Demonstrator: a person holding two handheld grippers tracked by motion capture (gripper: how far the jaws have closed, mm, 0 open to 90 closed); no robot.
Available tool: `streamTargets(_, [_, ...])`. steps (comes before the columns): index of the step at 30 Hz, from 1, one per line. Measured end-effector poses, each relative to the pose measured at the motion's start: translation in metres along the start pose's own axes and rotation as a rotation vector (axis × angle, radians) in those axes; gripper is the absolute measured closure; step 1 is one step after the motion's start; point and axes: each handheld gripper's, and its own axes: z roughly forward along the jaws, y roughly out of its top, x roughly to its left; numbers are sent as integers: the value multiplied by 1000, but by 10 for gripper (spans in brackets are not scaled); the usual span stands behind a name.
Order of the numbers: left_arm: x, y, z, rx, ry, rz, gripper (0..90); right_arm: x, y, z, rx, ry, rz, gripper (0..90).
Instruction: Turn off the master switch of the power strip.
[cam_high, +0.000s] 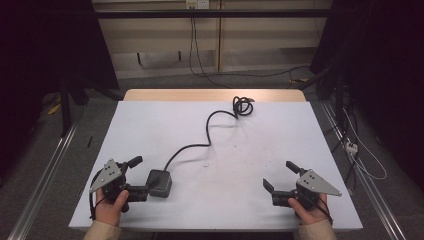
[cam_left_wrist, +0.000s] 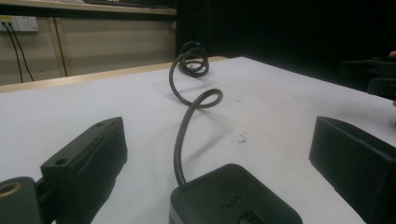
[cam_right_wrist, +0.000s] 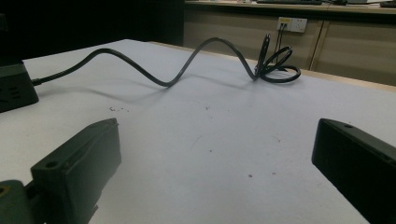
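A dark square power block (cam_high: 159, 183) lies on the white table top near the front left. Its black cable (cam_high: 210, 130) snakes away to a coil (cam_high: 242, 106) at the far edge. My left gripper (cam_high: 140, 176) is open just left of the block. In the left gripper view the block (cam_left_wrist: 233, 196) sits low between the wide-apart jaws, and neither jaw touches it. The cable (cam_left_wrist: 184, 135) rises from it toward the coil (cam_left_wrist: 192, 58). My right gripper (cam_high: 280, 175) stands open at the front right, holding nothing, with bare table between its jaws (cam_right_wrist: 215, 140).
The white sheet (cam_high: 150, 125) covers the table, and a wooden strip (cam_high: 210, 95) shows at the far edge. A wall socket (cam_right_wrist: 292, 23) with plugged leads is behind. Loose cables (cam_high: 360, 155) lie on the floor to the right. Metal rails (cam_high: 45, 175) flank the table.
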Motion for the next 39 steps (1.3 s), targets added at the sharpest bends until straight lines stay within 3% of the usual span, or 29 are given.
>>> streamTargets(26, [1, 1, 0, 10, 1, 2, 42, -2, 0, -1, -5, -9, 0, 12])
streamTargets(39, [2, 6, -6, 18, -26, 22, 283, -2, 1, -1, -8, -6, -6, 14])
